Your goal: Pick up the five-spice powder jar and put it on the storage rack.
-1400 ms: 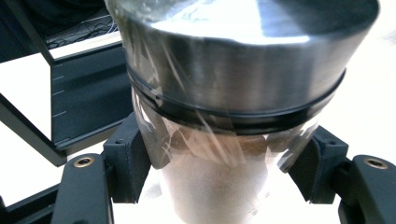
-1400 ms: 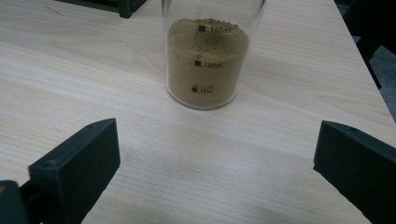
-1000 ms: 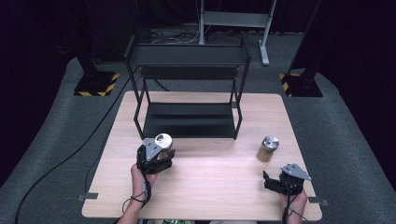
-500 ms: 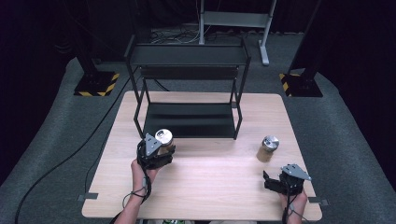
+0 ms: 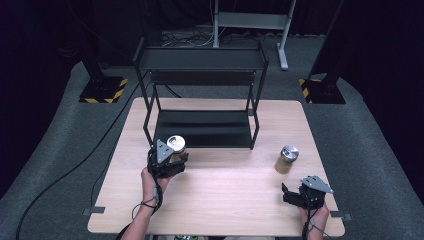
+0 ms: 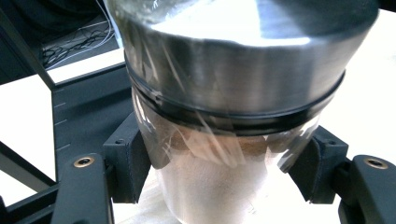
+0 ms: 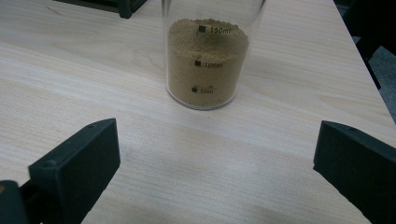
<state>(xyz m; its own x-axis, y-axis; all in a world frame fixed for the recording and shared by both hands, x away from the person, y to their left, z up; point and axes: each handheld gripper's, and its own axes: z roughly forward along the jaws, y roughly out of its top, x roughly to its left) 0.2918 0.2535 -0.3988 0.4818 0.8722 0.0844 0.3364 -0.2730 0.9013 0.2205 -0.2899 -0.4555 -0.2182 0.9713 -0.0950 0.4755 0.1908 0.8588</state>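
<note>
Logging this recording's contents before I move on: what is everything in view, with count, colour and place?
Jar of pale powder: 1, clear glass with silver lid, clamped in the left tool, near the rack's front left.
Jar of tan powder: 1, clear glass with silver lid, standing on the table's right side.
Rack: 1, black metal, two shelves, on the table's far half.
Table: 1, light wood.
Left tool: 1, black, shut on the jar.
Right tool: 1, black, jaws wide apart, near the right front edge.

High view above table (image 5: 215, 195) looking forward-down, both gripper views low, close, sharing the tabletop.
</note>
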